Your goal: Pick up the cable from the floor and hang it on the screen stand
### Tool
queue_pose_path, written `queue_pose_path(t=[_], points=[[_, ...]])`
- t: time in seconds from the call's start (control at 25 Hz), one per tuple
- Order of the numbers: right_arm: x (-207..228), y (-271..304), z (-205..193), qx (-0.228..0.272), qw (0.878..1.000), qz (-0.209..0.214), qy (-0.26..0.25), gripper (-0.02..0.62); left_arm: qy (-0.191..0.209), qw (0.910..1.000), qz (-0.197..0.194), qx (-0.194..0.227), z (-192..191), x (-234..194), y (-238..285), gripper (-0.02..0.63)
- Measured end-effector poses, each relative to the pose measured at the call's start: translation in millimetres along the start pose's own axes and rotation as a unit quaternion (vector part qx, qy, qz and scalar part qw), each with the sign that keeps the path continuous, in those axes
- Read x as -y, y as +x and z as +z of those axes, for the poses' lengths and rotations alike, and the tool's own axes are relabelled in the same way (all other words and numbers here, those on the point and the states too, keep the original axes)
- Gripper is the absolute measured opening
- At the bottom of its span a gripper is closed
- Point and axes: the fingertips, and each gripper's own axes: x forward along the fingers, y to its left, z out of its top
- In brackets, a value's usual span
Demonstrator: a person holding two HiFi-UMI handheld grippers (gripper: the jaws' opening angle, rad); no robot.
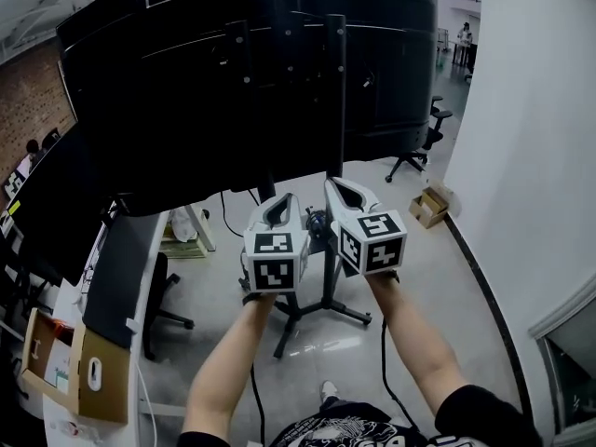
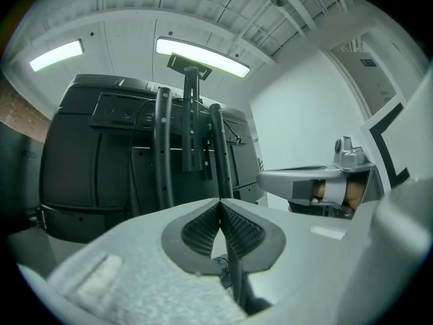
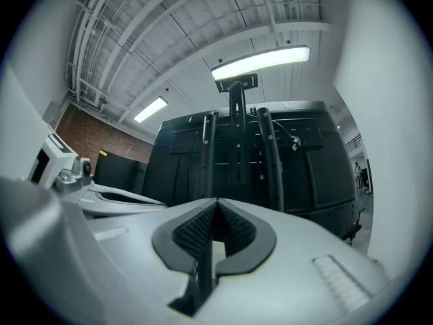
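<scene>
as both face the screen stand (image 1: 331,91) | left gripper (image 2: 220,203) fingers, right gripper (image 3: 216,203) fingers: pinching cable (image 2: 232,271) | rest hidden

Two claws: left claw (image 1: 287,199) and right claw (image 1: 331,184). One big black screen (image 1: 233,73) on one stand (image 1: 327,282). Two chairs (image 1: 424,142) (image 1: 160,298). Two boxes (image 1: 429,207) (image 1: 88,372). Two arms (image 1: 228,371) (image 1: 419,343).

The black screen (image 1: 242,73) is filling the upper half of the frame, and its stand (image 1: 329,287) is splaying legs across the centre floor, blocking the way ahead. Bare floor (image 1: 438,277) is lying open right of centre, up to the white wall (image 1: 531,138), where a cardboard box (image 1: 429,207) is sitting. A desk (image 1: 119,277) and chair (image 1: 160,298) are crowding the left edge.
</scene>
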Motion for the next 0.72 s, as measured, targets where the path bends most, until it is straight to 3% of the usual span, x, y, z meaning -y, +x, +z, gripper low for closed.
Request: queue_pose_path(t=[0.4,0.72], points=[[-60.4,-70.9,-45.3,-0.045,0.999,0.005,0.0,0.006,-0.033,0.9992,-0.012,-0.021,-43.3,36.4,-69.2,-0.002],[-81.9,-106.5,-68.1,-0.067,0.998,0.002,0.01,0.006,-0.043,0.9986,-0.013,-0.028,-59.4,48.8,-100.8,-0.002]])
